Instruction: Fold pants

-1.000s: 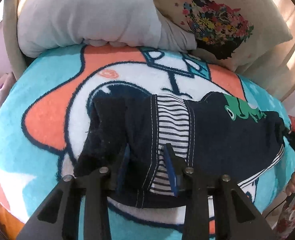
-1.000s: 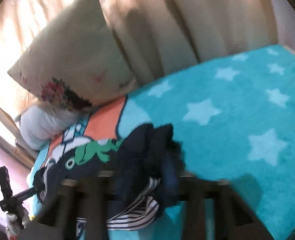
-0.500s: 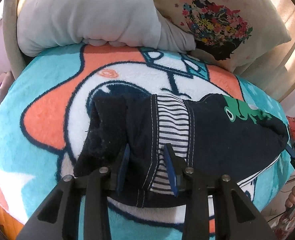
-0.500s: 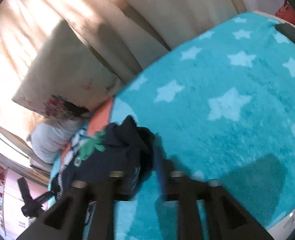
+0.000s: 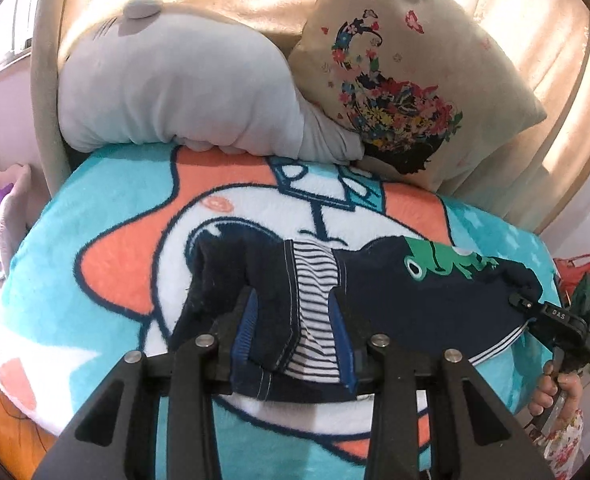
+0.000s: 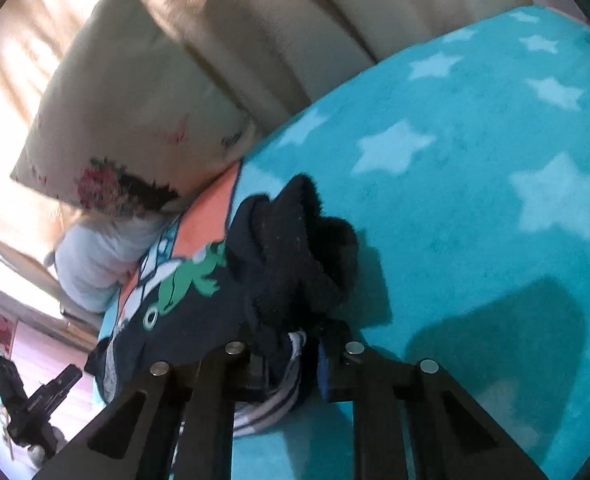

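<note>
Covering the bed ahead of both grippers, a turquoise blanket (image 5: 95, 216) meets two pillows (image 5: 183, 92). Left gripper (image 5: 293, 320) still clamps the pants (image 5: 435, 300); right gripper (image 6: 291, 354) has regripped them.

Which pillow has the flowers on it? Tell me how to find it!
Start at the blue star blanket on the bed and look to its far end, where two cushions lean by the curtain. The flower pillow is the beige square one, right of the plain grey plush pillow. Only it has colourful flowers and butterflies.
</note>
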Action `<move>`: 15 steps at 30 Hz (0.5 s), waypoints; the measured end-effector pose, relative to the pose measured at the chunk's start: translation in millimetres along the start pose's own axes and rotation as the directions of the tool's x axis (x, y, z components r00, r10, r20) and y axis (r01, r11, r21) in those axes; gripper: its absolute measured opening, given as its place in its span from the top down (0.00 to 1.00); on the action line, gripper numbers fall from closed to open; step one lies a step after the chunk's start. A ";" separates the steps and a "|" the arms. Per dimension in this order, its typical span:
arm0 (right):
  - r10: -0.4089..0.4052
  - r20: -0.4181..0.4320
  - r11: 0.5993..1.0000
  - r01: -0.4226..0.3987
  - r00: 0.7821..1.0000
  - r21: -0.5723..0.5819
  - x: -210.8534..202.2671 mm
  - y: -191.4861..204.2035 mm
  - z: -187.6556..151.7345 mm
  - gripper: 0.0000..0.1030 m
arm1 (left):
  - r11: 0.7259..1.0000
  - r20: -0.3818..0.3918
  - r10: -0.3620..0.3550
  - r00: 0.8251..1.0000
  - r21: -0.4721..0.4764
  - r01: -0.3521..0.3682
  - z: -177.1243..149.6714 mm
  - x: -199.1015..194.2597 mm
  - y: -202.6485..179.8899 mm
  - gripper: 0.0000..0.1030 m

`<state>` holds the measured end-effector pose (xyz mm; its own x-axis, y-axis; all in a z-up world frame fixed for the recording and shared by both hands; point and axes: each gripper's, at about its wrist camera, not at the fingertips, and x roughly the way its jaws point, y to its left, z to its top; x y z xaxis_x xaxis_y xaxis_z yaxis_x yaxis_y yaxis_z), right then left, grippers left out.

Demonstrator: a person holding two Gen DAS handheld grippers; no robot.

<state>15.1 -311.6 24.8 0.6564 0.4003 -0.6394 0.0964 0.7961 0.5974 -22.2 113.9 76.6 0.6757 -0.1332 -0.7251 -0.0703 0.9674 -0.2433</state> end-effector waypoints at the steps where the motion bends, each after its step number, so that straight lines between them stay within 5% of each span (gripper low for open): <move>1: 0.003 0.009 1.000 -0.003 1.000 0.009 -3.6 -2.8 2.1 0.85 | 1.000 -0.003 -0.002 1.000 0.001 0.002 1.7 2.3 -4.0 0.65; 8: -0.010 0.046 0.998 0.007 0.999 0.068 -21.8 -29.7 14.2 0.86 | 0.999 -0.041 -0.027 0.999 0.043 0.029 8.4 32.1 -43.8 0.65; 12: -0.007 0.040 0.996 0.003 0.999 0.085 -23.6 -39.3 16.2 0.85 | 0.999 -0.116 0.035 0.993 0.021 -0.033 -1.7 59.9 -40.4 0.64; 15: -0.031 0.045 0.998 0.029 0.998 0.055 -23.4 -36.8 15.6 0.75 | 1.000 -0.144 0.019 0.989 0.000 -0.019 -13.9 68.0 -28.4 0.64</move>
<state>7.9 -357.3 25.3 0.6862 0.3542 -0.6353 0.1560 0.7815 0.6041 15.5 74.5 25.3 0.5613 -0.1444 -0.8149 -0.0837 0.9697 -0.2295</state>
